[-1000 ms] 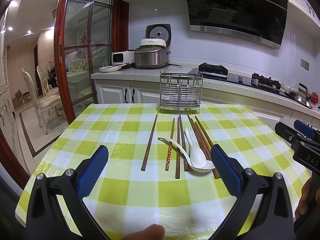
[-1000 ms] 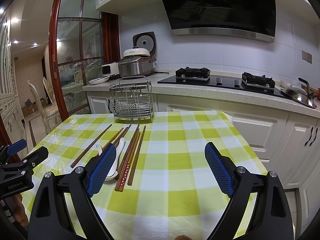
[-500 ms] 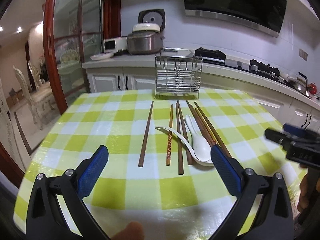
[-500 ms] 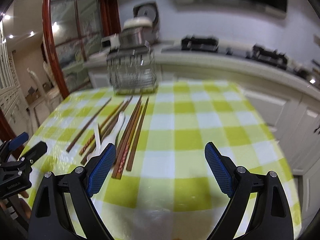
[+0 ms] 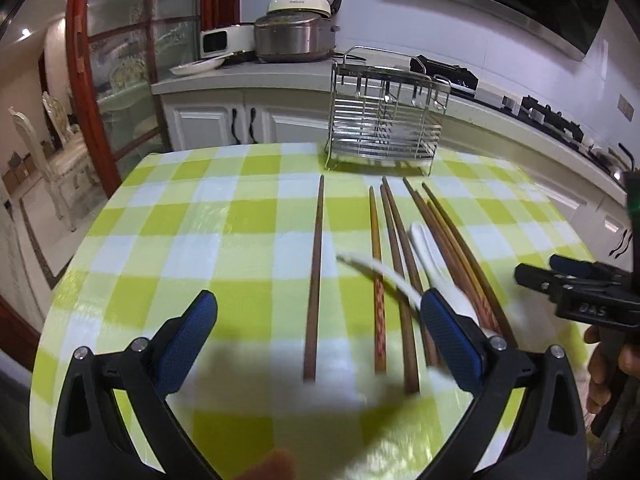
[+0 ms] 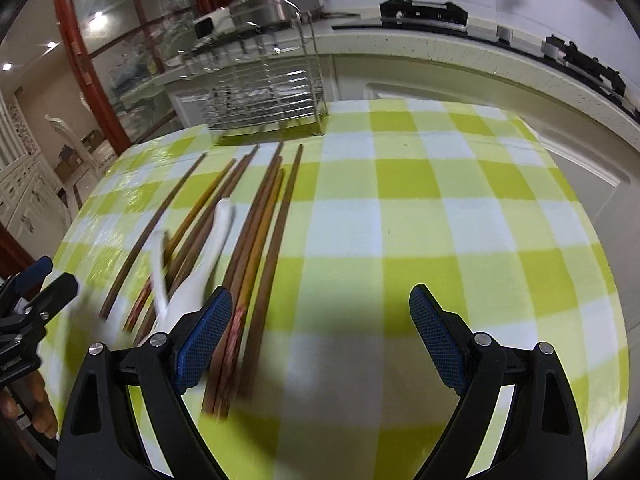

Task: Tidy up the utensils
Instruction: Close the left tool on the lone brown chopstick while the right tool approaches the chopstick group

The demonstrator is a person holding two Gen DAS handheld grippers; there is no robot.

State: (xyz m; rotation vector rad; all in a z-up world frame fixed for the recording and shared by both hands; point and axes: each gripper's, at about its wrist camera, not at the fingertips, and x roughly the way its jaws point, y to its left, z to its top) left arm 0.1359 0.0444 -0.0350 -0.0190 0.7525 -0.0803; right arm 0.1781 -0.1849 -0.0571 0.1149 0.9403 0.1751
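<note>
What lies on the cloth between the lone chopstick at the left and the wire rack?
Only bare checked tablecloth separates the lone chopstick from the wire rack; the left wrist view shows it.

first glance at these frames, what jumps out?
Wooden chopsticks fanned across the green-checked tablecloth at table centre, two white spoons lying among them. An empty wire utensil rack stands at the far edge. The left gripper, jaws closing, and open right gripper hold nothing.
</note>
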